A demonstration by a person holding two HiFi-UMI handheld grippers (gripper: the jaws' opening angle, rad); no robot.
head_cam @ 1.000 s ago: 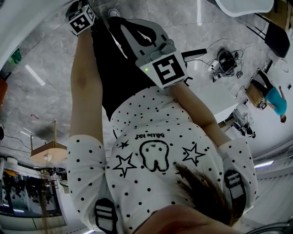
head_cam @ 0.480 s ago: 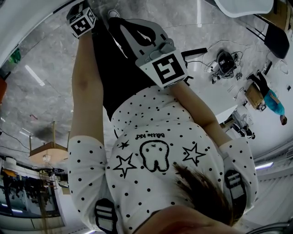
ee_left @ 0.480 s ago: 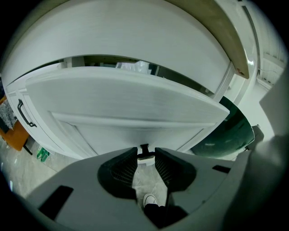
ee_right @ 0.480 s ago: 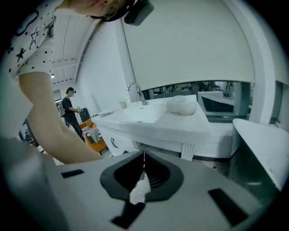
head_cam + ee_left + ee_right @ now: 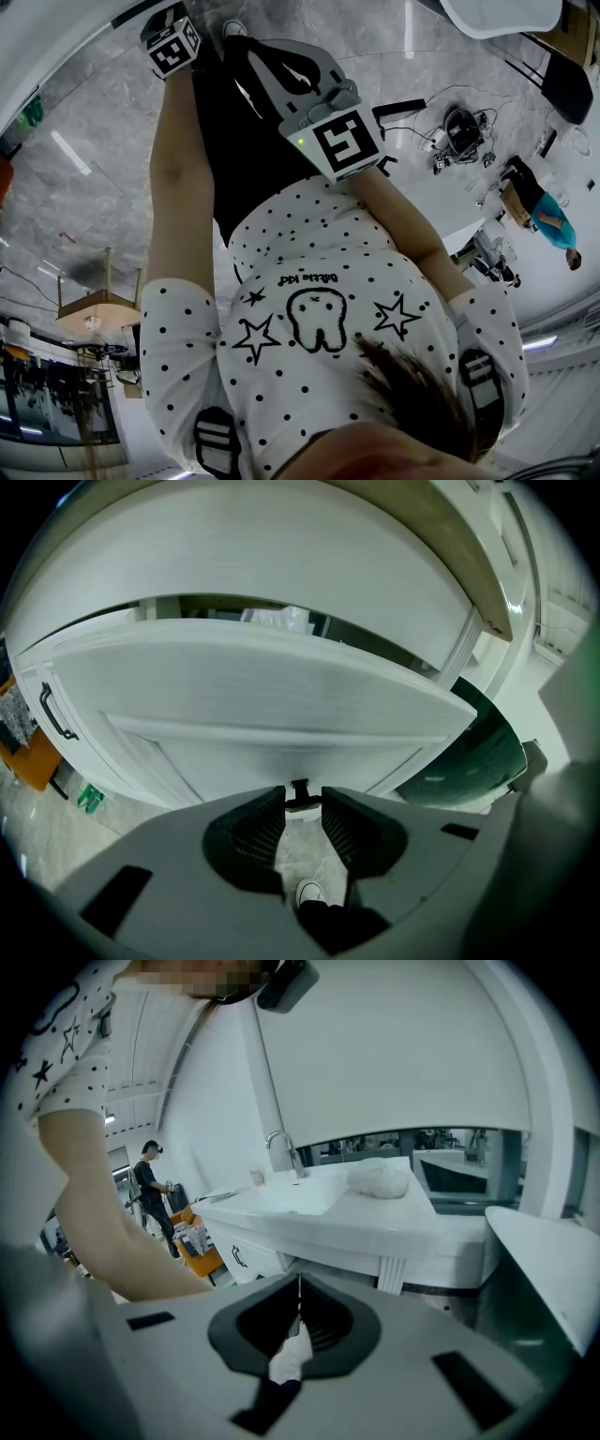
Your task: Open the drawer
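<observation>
The left hand-held gripper [image 5: 302, 806] is grasping the small black handle [image 5: 300, 792] of the white drawer [image 5: 281, 705] with its jaw tips; the drawer is sitting straight ahead of it, partly pulled out, with a dark gap showing above its front; the right hand-held gripper [image 5: 298, 1288] is hanging clenched and empty, its jaws meeting; it is facing a white desk [image 5: 394, 1224] carrying a faucet [image 5: 281, 1152] and a white bundle [image 5: 380, 1177]; another person [image 5: 152, 1194] is standing beyond the desk's left end.
</observation>
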